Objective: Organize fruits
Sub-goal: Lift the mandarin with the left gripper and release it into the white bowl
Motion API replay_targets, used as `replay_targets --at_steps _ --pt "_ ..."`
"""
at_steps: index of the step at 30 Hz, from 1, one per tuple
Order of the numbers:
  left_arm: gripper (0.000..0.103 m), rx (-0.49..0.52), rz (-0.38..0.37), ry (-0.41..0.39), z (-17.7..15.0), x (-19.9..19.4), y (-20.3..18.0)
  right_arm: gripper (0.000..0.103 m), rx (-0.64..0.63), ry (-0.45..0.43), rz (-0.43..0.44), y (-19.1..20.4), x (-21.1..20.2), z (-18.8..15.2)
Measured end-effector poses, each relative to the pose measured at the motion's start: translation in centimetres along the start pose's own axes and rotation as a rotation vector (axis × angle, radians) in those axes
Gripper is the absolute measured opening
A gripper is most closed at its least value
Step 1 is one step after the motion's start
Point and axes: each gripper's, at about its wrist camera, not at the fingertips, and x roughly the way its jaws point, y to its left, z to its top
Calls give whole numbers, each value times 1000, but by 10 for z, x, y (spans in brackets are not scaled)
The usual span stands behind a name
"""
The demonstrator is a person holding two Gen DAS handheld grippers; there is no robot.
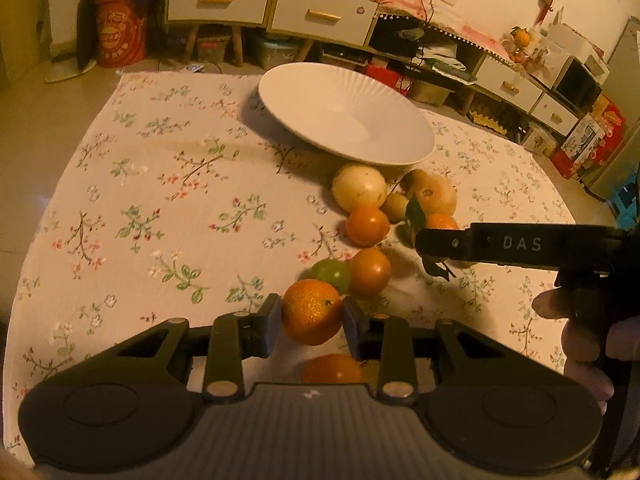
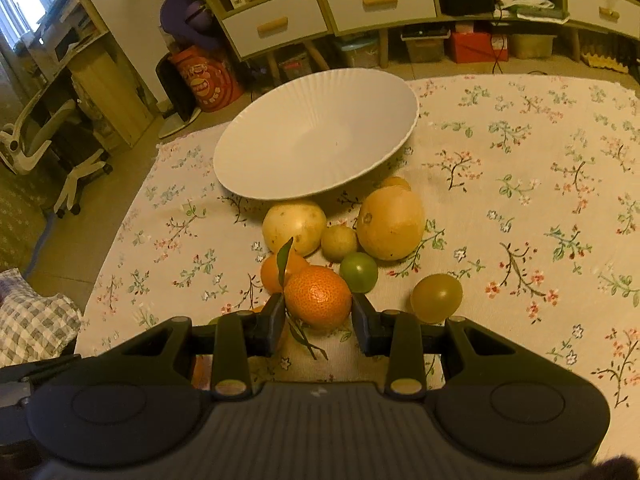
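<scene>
Left wrist view: the left gripper (image 1: 311,316) has its dark flat pads clamped on a pebbly-skinned orange (image 1: 311,311), round and dimpled, lifted just off the cloth (image 1: 160,200). Behind it sit a smooth green fruit (image 1: 333,275) and a glossy tangerine (image 1: 370,271), touching each other. Further back, another tangerine (image 1: 367,225) leans against a pale, waxy round fruit (image 1: 359,188). The right gripper (image 1: 430,242) reaches in from the right as a long black bar, a person's hand (image 1: 576,332) behind it.

Right wrist view: its pads squeeze a second rough-skinned mandarin (image 2: 318,297), with a stiff green leaf (image 2: 285,260) standing up at its left and a thin stem trailing below. A smooth olive-green fruit (image 2: 436,298) lies just to its right, apart from the cluster. The white dish (image 2: 260,152), wide, shallow and finely ribbed around the rim, sits empty beyond the fruit on the crinkled floral cotton.
</scene>
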Motion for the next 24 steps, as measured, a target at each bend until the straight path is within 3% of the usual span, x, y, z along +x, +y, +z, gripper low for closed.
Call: replay_targets --at_steps 10,24 --pt "27 30 2 -41 17 -1 -19 33 -25 -31 -15 2 -7 11" --pt "27 72 -11 -109 60 20 -36 33 17 -111 -25 -12 -5 57"
